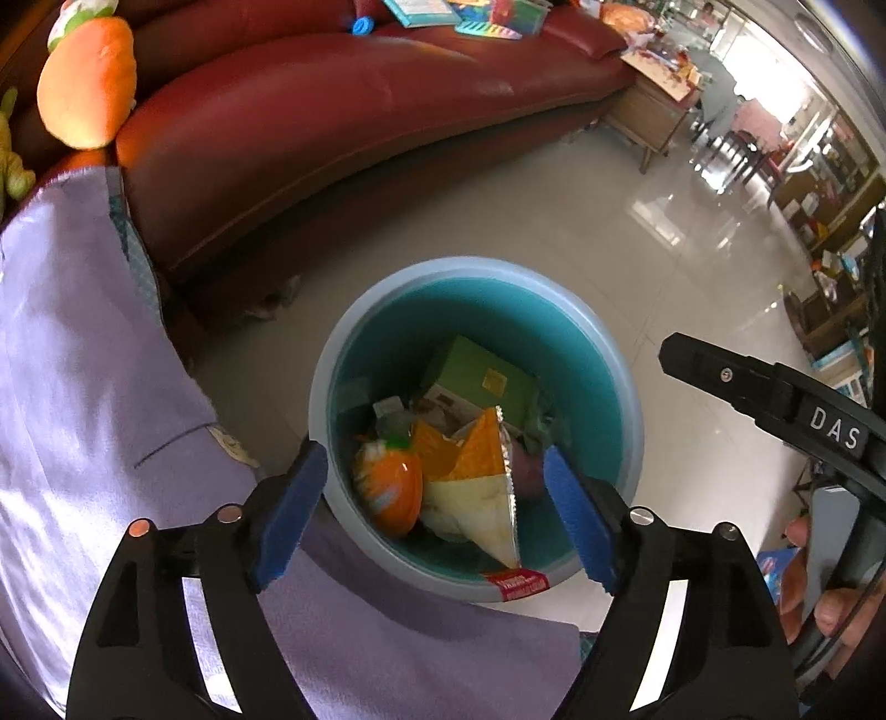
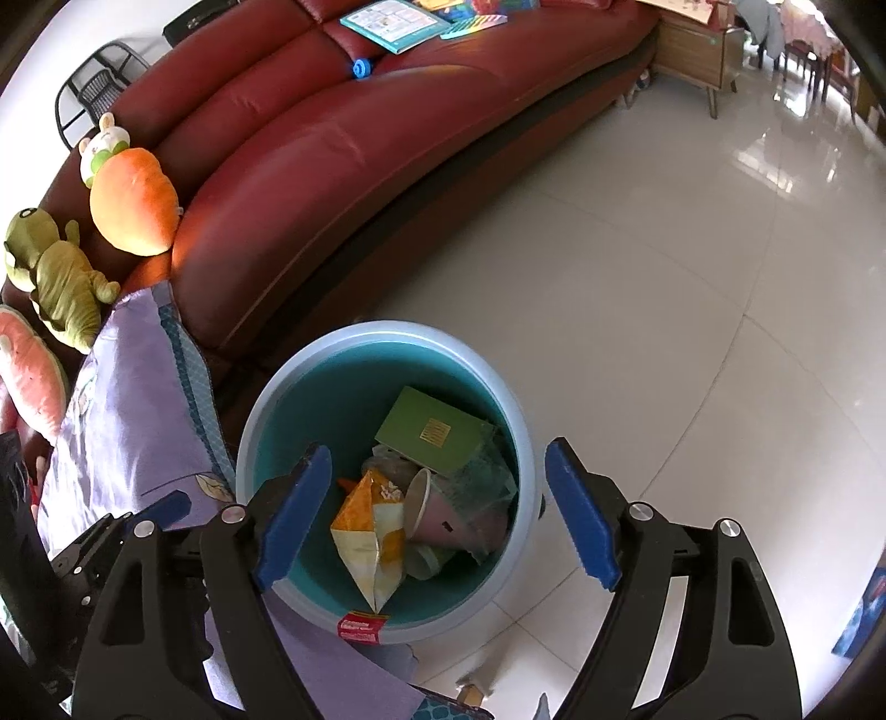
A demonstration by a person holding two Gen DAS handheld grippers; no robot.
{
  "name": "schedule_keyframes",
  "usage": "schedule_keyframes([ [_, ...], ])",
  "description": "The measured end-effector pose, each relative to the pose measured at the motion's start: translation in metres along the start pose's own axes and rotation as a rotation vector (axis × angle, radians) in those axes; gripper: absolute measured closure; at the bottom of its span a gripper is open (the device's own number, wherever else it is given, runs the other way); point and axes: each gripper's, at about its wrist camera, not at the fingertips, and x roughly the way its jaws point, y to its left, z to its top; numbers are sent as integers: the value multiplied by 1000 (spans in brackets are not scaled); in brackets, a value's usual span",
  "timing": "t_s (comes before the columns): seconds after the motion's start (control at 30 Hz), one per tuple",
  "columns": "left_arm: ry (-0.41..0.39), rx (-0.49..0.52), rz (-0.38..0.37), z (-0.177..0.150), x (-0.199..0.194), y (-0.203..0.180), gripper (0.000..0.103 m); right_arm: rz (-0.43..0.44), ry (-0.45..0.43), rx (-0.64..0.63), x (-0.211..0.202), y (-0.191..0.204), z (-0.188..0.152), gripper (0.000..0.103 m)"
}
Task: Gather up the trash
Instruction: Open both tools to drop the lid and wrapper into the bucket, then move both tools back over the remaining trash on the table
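A round blue trash bin (image 1: 603, 354) stands on the tiled floor by the sofa; it also shows in the right wrist view (image 2: 520, 432). Inside lie a yellow-orange snack bag (image 1: 476, 471) (image 2: 371, 531), a green box (image 1: 487, 376) (image 2: 432, 432), an orange packet (image 1: 387, 487) and a pink paper cup (image 2: 437, 515). My left gripper (image 1: 443, 509) is open and empty above the bin. My right gripper (image 2: 437, 509) is open and empty above the bin too; its black finger shows in the left wrist view (image 1: 764, 387).
A red leather sofa (image 2: 360, 155) curves behind the bin with plush toys (image 2: 133, 199), books (image 2: 393, 19) and a blue ring on it. A purple cloth (image 1: 83, 387) (image 2: 138, 399) drapes at the left. A red label (image 2: 362, 628) hangs on the bin's near rim. A wooden cabinet (image 2: 698, 50) stands far right.
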Motion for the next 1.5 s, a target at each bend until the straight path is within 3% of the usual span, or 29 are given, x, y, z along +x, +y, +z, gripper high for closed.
schedule_keyframes([
  [0.37,-20,-54,-6,-13,-27,13,16,-22,22,-54,-7,16,-8,26],
  [0.73,-84,-101,9,-40,-76,36,14,-21,1,-125,-40,52,-26,26],
  [1.13,-202,-155,52,-83,-146,80,13,5,-34,-249,-79,127,-61,26],
  [1.5,-281,-288,89,-132,-201,159,12,33,-31,-403,-93,221,-99,26],
])
